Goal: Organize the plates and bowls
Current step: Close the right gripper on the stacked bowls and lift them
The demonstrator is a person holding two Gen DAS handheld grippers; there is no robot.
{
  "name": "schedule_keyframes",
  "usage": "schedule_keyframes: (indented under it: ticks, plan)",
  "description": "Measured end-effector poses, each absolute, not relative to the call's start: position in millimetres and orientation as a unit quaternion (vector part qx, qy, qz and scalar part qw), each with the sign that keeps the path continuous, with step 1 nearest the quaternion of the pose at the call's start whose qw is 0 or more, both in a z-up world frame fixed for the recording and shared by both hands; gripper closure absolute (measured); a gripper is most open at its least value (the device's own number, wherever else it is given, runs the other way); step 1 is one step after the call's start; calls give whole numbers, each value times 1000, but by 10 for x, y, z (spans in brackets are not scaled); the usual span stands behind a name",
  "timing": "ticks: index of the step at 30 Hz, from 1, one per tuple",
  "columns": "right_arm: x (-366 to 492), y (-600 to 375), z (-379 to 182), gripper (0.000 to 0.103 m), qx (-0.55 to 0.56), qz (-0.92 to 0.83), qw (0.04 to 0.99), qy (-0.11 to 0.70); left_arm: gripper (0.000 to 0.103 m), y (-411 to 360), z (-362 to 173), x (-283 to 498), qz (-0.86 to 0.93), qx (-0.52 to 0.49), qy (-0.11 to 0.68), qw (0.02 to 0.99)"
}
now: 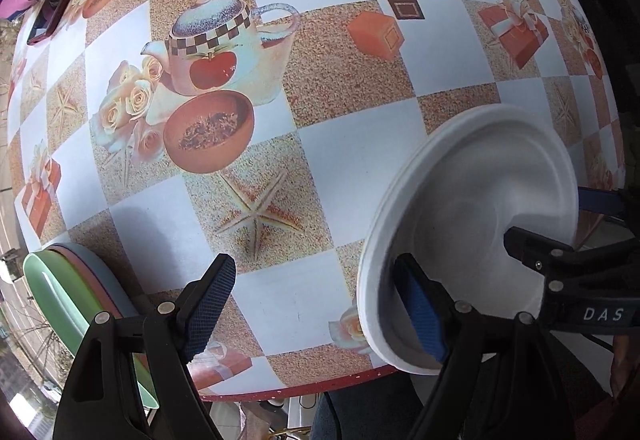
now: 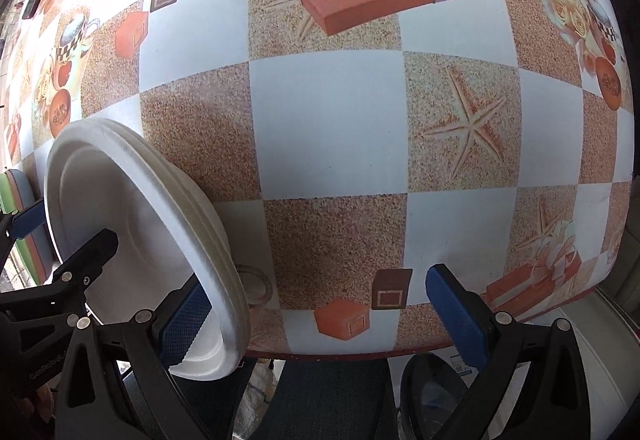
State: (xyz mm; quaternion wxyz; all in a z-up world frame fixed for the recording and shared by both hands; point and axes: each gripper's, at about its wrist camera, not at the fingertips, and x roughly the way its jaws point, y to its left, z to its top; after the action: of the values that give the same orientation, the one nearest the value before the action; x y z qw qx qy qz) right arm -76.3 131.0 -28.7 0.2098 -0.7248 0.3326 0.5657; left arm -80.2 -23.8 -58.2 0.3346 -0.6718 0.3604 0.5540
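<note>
Both grippers have their jaws spread wide and pinch nothing. The left gripper (image 1: 320, 304) and the right gripper (image 2: 320, 316) sit on either side of a stack of white plates (image 1: 472, 224) (image 2: 132, 224). The stack lies at the near edge of the surface (image 1: 352, 168) (image 2: 328, 128), and one finger of each gripper reaches over it. A second stack of green, pink and blue plates (image 1: 76, 292) sits at the far left edge. The surface has a checked cloth with teapot pictures.
</note>
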Motion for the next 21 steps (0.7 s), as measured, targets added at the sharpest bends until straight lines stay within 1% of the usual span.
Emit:
schedule_keyframes:
  ticks: [3,7,8,17,21]
  plan:
    - [-771,1283,-339,0,-719,572,204,339,14,-246,-635,-791,557,-673,355,333]
    - [-762,1278,-351,0,-717,573,202,341,0,-380,-755,-860,563,-685,335,318]
    - [-738,1275,-364,0,-717,574,201,340,0,-431,-789,-873,560,-694,322,318]
    - [-722,1347,-344,0,-718,572,198,342,0,-458,-803,-865,565,-687,323,324]
    - [-775,1380,-370,0,-722,568,196,343,0,-349,-779,-864,565,-688,322,322]
